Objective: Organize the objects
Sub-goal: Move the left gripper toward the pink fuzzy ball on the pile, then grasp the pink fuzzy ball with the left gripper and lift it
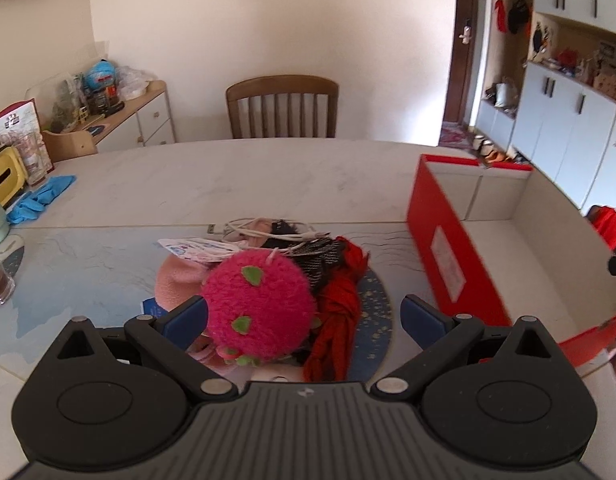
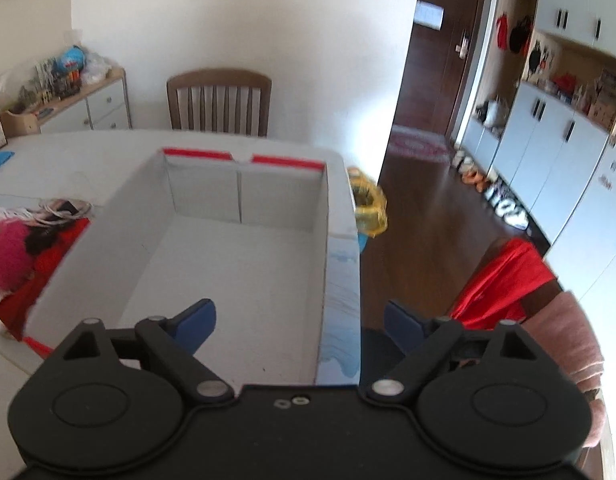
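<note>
**Box is empty, pile is untouched — basically at square one**

So I'm holding the left gripper right over the heap on the table, jaws spread wide apart with nothing between them yet. The pink fuzzy strawberry plush is sitting just in front of the left finger, close enough that it's probably my first grab, though I'm not touching it as far as I can tell.

The rest of the pile is bunched up around it: a red knitted scarf lying just right of the plush, something dark and fuzzy behind it, a tangled white USB cable at the back, a crinkly white packet to the left, and a pale pink soft thing underneath. All of it is sitting on a round blue placemat.

My right gripper is hovering over the near edge of the red cardboard box, also wide open and holding nothing. Looking into it from the right wrist view, the box is completely bare inside, just white floor and walls.

So progress-wise I'm reckoning nothing is sorted yet. Everything is still waiting in the heap just left of the box. The cable is looking like the annoying one, since it's draped over the other stuff and will likely drag things along.
</note>
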`<action>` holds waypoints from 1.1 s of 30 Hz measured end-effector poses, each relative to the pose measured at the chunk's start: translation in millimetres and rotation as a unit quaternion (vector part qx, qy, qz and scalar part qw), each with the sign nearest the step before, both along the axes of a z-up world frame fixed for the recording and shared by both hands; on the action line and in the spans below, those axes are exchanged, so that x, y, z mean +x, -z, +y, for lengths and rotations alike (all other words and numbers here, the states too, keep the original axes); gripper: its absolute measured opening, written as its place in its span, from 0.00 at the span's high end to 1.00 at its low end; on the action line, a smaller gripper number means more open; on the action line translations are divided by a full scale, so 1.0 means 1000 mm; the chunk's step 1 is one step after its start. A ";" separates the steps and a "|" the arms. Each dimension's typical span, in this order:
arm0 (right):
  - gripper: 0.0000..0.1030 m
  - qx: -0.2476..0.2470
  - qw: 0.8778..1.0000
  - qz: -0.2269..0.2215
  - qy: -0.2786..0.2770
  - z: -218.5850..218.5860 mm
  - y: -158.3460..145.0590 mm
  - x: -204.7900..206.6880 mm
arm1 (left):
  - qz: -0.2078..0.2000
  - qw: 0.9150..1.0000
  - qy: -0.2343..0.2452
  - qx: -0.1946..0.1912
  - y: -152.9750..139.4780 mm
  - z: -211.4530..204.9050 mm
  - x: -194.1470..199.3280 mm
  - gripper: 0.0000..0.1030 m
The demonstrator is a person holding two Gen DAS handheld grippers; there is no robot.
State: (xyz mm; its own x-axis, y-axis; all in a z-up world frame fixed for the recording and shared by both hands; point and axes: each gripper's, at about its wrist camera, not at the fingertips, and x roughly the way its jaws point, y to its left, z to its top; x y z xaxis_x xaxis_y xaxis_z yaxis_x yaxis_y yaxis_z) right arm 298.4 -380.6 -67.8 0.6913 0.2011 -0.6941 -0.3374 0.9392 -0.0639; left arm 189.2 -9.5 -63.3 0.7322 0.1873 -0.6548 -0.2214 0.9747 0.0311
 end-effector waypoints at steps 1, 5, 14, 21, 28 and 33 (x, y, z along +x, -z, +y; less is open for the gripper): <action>0.17 -0.003 1.000 0.006 0.001 -0.001 0.003 0.004 | 0.002 1.000 -0.002 0.004 0.001 0.002 0.002 0.00; 0.31 -0.007 0.999 0.033 0.001 -0.005 0.011 0.018 | 0.009 1.000 -0.007 0.016 0.005 0.010 0.012 0.00; 0.42 -0.007 0.997 0.071 0.017 -0.007 0.017 0.031 | 0.039 0.999 0.011 0.026 0.028 0.032 0.040 0.00; 0.61 -0.026 0.995 0.091 0.030 0.000 0.022 0.037 | 0.064 0.997 0.033 0.025 0.048 0.049 0.057 0.00; 0.79 -0.041 0.993 0.106 0.041 0.009 0.027 0.039 | 0.081 0.995 0.046 0.025 0.063 0.054 0.067 0.01; 0.85 -0.053 0.992 0.104 0.050 0.011 0.029 0.039 | 0.079 0.995 0.049 0.025 0.063 0.056 0.066 0.05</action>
State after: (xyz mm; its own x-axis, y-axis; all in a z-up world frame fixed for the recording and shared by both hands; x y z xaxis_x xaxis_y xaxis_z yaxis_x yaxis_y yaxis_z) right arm 337.6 -369.3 -96.8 0.5439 0.0566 -0.8372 -0.2595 0.9602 -0.1037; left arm 255.0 46.6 -126.8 0.6367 0.1558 -0.7552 -0.1146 0.9876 0.1071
